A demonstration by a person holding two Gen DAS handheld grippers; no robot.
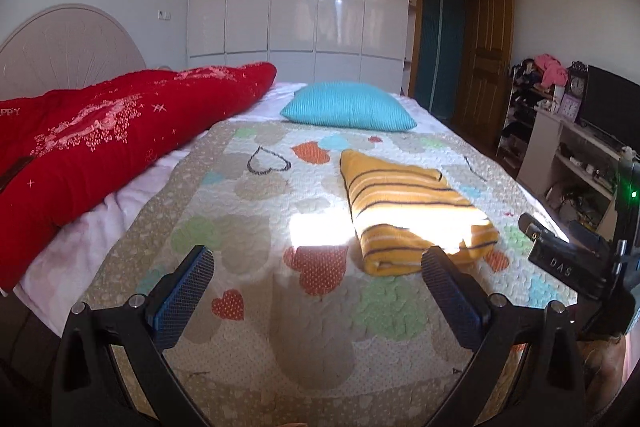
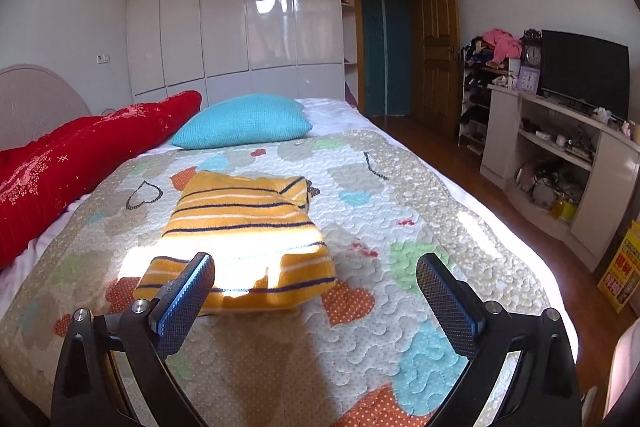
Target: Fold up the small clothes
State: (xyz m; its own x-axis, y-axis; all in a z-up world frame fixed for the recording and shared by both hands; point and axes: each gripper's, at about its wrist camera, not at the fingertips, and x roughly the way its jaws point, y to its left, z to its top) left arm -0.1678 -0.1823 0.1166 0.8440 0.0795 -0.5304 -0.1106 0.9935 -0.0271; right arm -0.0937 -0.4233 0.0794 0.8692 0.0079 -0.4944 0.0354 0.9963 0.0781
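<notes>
Fingers (image 1: 196, 279) of 2 grippers spread wide above 1 folded striped garment (image 2: 248, 227).

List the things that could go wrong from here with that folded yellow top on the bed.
1. The striped yellow top looks folded already; both tools, left and right, hang open near its front edge, so a careless pass could snag and undo it.
2. Bright sunlight washes out its front edge, making the fold line hard to judge.
3. The quilt is soft and puckered; pressing or sliding could drag the bundle crooked.
</notes>
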